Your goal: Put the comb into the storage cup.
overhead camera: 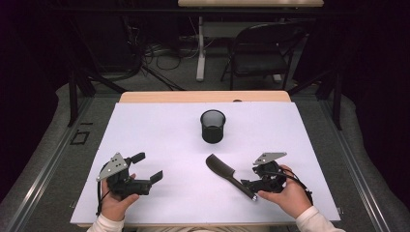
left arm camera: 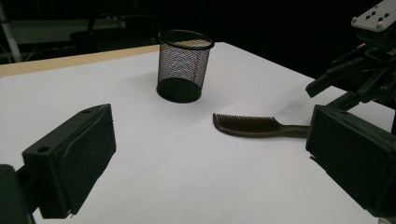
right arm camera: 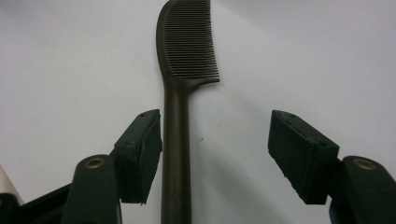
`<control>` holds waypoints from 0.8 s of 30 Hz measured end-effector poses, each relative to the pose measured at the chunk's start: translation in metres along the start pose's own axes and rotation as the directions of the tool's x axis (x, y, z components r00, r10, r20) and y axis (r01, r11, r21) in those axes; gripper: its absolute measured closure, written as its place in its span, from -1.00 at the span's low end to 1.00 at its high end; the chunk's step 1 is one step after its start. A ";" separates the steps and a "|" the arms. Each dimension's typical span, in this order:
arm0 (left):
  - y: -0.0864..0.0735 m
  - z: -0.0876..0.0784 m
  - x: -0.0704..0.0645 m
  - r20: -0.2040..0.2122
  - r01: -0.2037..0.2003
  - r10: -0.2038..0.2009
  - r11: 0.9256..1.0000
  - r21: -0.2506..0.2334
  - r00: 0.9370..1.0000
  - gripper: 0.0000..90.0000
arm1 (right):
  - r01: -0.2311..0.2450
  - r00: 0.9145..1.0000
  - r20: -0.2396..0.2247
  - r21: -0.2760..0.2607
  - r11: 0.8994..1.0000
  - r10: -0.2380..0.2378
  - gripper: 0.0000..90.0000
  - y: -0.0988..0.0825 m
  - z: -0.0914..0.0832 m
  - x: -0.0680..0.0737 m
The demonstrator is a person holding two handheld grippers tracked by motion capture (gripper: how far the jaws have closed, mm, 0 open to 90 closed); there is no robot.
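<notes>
A dark comb [right arm camera: 180, 93] is seen lying flat on the white table [overhead camera: 159, 140], its handle running between the parted jaws of the right gripper [right arm camera: 215, 158]; the handle is set just beside one jaw, with a wide gap left to the other, so nothing is grasped. The left gripper [left arm camera: 210, 158] is held released, its jaws spread wide over bare table. A black mesh cup [overhead camera: 213, 126] is found upright beyond both sets of jaws, apart from the comb's toothed end.
</notes>
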State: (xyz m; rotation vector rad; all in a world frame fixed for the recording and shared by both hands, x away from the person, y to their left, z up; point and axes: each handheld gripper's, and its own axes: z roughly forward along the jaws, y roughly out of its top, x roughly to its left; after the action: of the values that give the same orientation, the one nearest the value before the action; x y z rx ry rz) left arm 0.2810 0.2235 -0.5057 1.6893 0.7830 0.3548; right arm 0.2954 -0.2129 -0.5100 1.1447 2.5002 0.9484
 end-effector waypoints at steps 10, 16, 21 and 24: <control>0.000 0.000 0.000 0.000 0.002 -0.002 1.000 0.001 1.000 -0.96 | 0.042 0.999 0.006 0.099 0.994 -0.042 -0.30 0.008 0.000 0.001; 0.000 0.000 0.000 0.003 0.002 -0.002 1.000 0.004 1.000 -0.96 | 0.055 0.998 0.019 0.162 0.985 -0.059 -0.29 0.017 -0.003 -0.001; 0.000 0.000 0.001 0.003 0.000 0.000 1.000 0.007 1.000 -0.96 | 0.052 0.997 0.049 0.196 0.979 -0.063 -0.40 0.026 -0.006 -0.006; 0.000 0.000 0.001 0.001 0.001 -0.001 1.000 0.006 1.000 -0.96 | 0.036 0.997 0.059 0.209 0.977 -0.049 -0.48 0.030 -0.006 -0.008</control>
State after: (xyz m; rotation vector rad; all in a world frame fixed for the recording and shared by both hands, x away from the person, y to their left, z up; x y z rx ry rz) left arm 0.2814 0.2239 -0.5059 1.6947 0.7851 0.3511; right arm 0.3158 -0.2073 -0.4868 1.1547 2.6081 0.6395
